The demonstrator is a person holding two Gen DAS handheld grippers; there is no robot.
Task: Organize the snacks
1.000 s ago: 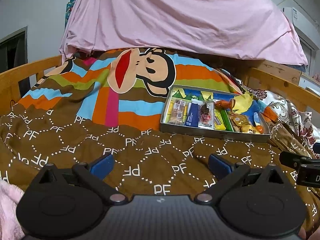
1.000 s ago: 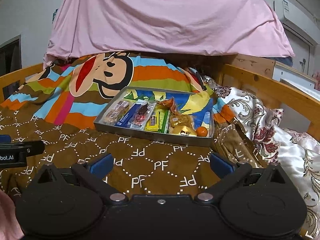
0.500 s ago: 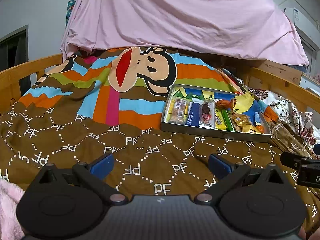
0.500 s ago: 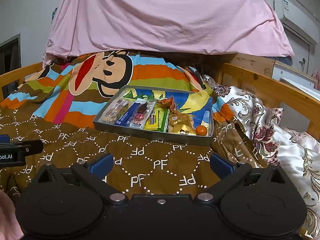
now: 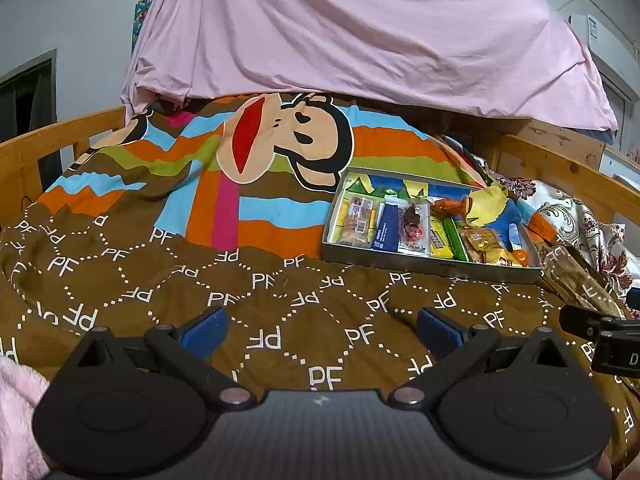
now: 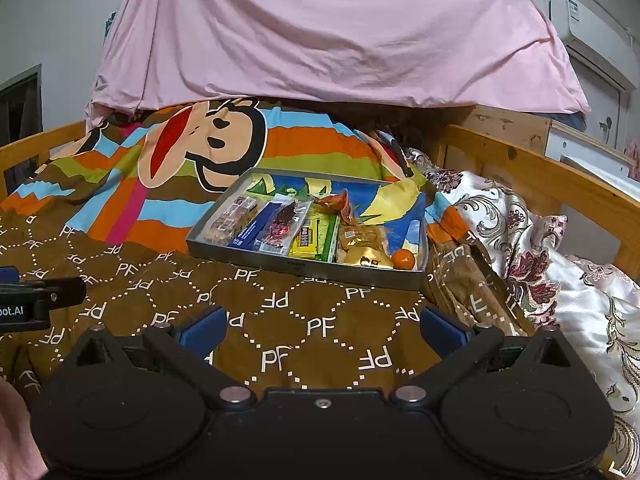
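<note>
Scanning left to right, I see my left gripper spread wide and empty over the brown blanket; the snack tray lies ahead, long axis crosswise, nearer my right gripper, likewise wide and empty.

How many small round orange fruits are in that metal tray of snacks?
1. The orange fruit sits in the near right corner of the tray, beside a gold packet. Others could be hidden under the wrappers.
</note>
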